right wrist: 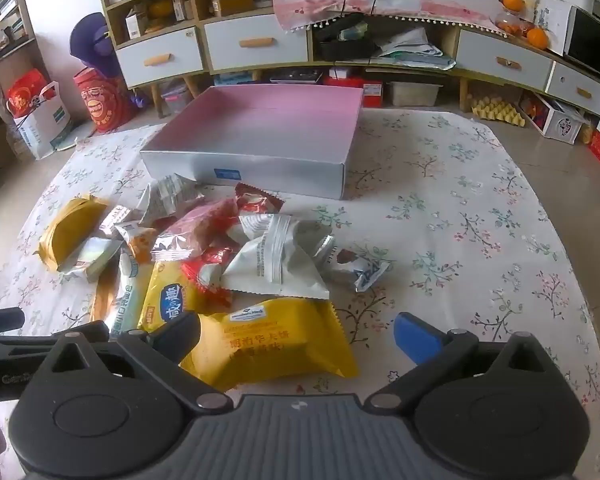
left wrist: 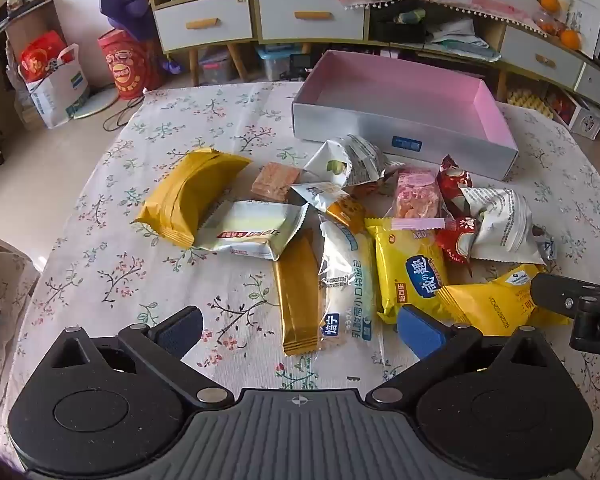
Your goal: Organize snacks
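Observation:
A silver box (left wrist: 404, 136) with a pink, empty inside stands at the far side of the floral tablecloth (left wrist: 112, 264). In front of it lies a loose pile of snack packets: a gold pouch (left wrist: 188, 196), a white cake packet (left wrist: 256, 228), a slim gold bar (left wrist: 300, 300), a long white bread packet (left wrist: 348, 272) and a yellow biscuit packet (left wrist: 412, 268). My left gripper (left wrist: 300, 330) hangs open above the bar and bread packet. My right gripper (right wrist: 298, 334) is open over a yellow pastry packet (right wrist: 276, 344), pads clear of it. The box (right wrist: 252, 164) lies straight ahead.
White and red packets (right wrist: 276, 260) sit mid-pile. The right side of the cloth (right wrist: 480, 240) bears only its pattern. Behind the table stand drawer cabinets (right wrist: 256, 44), red bags (left wrist: 128, 64) and floor clutter. The right gripper's arm (left wrist: 572, 300) shows at the left view's edge.

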A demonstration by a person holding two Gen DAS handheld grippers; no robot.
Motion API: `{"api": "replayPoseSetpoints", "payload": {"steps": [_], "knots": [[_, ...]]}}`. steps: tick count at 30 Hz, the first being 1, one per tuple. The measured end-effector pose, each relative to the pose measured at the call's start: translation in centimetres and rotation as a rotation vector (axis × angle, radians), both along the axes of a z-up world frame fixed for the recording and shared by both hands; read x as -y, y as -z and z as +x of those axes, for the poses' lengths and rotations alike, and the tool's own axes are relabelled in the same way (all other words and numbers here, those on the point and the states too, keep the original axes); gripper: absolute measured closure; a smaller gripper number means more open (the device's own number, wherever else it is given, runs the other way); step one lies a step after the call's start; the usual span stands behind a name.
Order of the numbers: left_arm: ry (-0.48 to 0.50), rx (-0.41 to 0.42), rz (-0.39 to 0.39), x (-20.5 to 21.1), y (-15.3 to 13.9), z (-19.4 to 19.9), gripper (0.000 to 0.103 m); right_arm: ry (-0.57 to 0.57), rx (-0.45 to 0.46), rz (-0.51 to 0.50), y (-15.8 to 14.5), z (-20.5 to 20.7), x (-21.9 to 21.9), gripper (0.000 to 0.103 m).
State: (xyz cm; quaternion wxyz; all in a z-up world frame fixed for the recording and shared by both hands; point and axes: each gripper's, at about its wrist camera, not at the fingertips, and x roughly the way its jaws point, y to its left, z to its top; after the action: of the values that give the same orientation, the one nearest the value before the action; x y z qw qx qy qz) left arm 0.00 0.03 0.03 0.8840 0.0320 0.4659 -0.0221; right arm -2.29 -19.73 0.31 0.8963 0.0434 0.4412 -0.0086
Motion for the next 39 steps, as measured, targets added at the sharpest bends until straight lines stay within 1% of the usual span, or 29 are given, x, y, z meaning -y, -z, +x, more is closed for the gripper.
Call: {"api": "replayPoseSetpoints", "payload": {"steps": [5,6,9,10,27,28,39], "knots": [[0.002,-0.001,-0.002,-0.1,-0.1,0.0,0.0,-0.015,0.004,-0.005,-0.2,-0.1,-0.5,0.013],[0.002,-0.001,-0.002,-0.1,-0.1,0.0,0.0,-0.007,0.003,-0.004,0.0,-0.2,0.2,0.013],[0.006,-0.001,-0.002,-0.1,-0.1,0.1,0.0,-0.017,0.003,-0.01,0.2,0.1,0.0,0.013],[0.008,-0.002,-0.003,-0.2,-0.1,0.1,0.0,-0.003,0.013,-0.005,0.1,-0.5,-0.1,0.013],[0.008,-0.001,-0.002,-0.7,0.0,-0.1,0.0,-0.003,0.015,-0.009,0.1,-0.4,-0.1,0.013],[0.002,0.004,0.001,-0.1,-0.2,-0.5,0.0,-0.003,0.014,-0.009,0.1,-0.4,-0.1,0.013],[-0.001,0.004,0.003,0.1,-0.1,-0.6,0.0,-0.006,0.011,-0.012,0.1,-0.3,-0.2,0.013]]}}
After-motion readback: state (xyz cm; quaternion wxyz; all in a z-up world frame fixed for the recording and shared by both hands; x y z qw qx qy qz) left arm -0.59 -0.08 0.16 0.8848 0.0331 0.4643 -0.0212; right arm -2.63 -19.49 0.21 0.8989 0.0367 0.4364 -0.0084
